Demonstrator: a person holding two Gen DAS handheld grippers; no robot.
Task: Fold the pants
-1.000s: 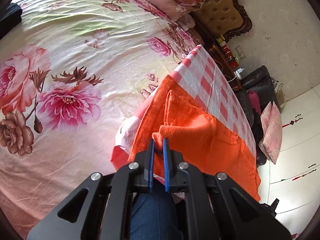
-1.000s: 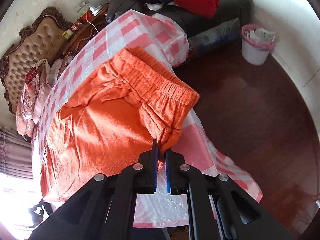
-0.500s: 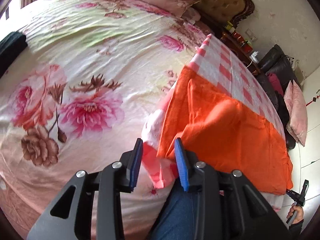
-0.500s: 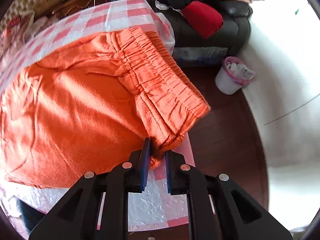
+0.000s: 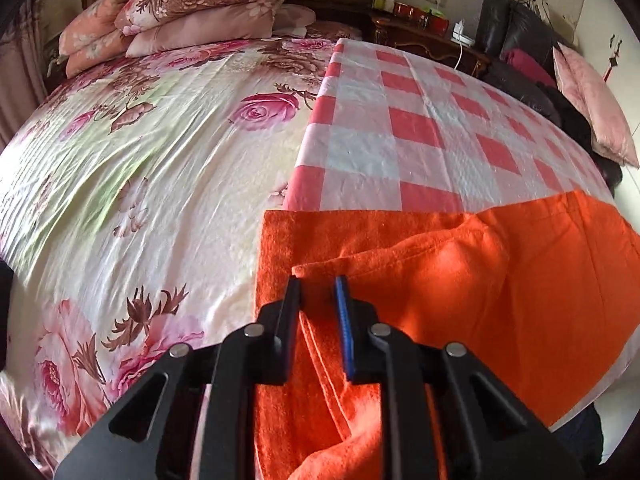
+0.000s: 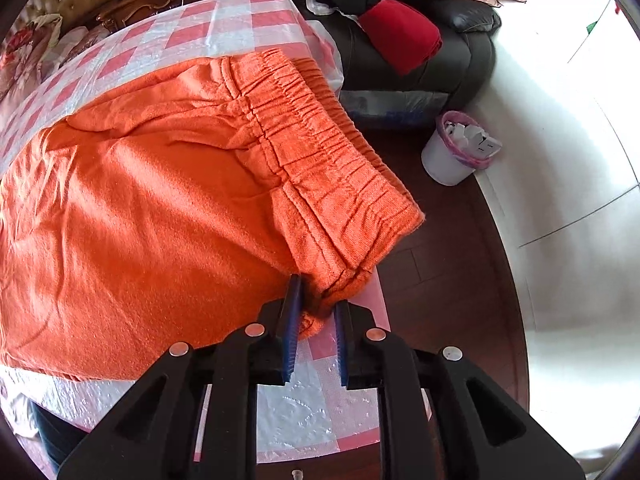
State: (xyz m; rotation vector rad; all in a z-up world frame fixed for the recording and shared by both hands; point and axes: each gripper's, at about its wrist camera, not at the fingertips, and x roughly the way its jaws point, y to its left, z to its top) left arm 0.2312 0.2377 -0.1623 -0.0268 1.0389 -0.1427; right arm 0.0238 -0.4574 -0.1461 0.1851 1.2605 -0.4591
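Observation:
Orange pants point(image 5: 480, 280) lie on a red and white checked cloth point(image 5: 420, 120), with the leg ends at the left. A folded hem edge point(image 5: 320, 270) sits between the fingers of my left gripper point(image 5: 318, 292), whose jaws stand apart around it. In the right wrist view the pants point(image 6: 140, 208) show their elastic waistband point(image 6: 332, 152) at the right, hanging over the cloth's edge. My right gripper point(image 6: 316, 300) has its jaws slightly apart around the waistband's near corner point(image 6: 328, 292).
A floral bedspread point(image 5: 140, 180) spreads to the left, with stacked pillows point(image 5: 192, 12) at the back. A dark sofa with a red bundle point(image 6: 404, 36) and a white waste bin point(image 6: 456, 152) stand on the dark wood floor right of the cloth.
Both grippers have opened from their hold on the pants. The left gripper opened first, then swung right over the leg hem. The right gripper's jaws have parted at the waistband corner.

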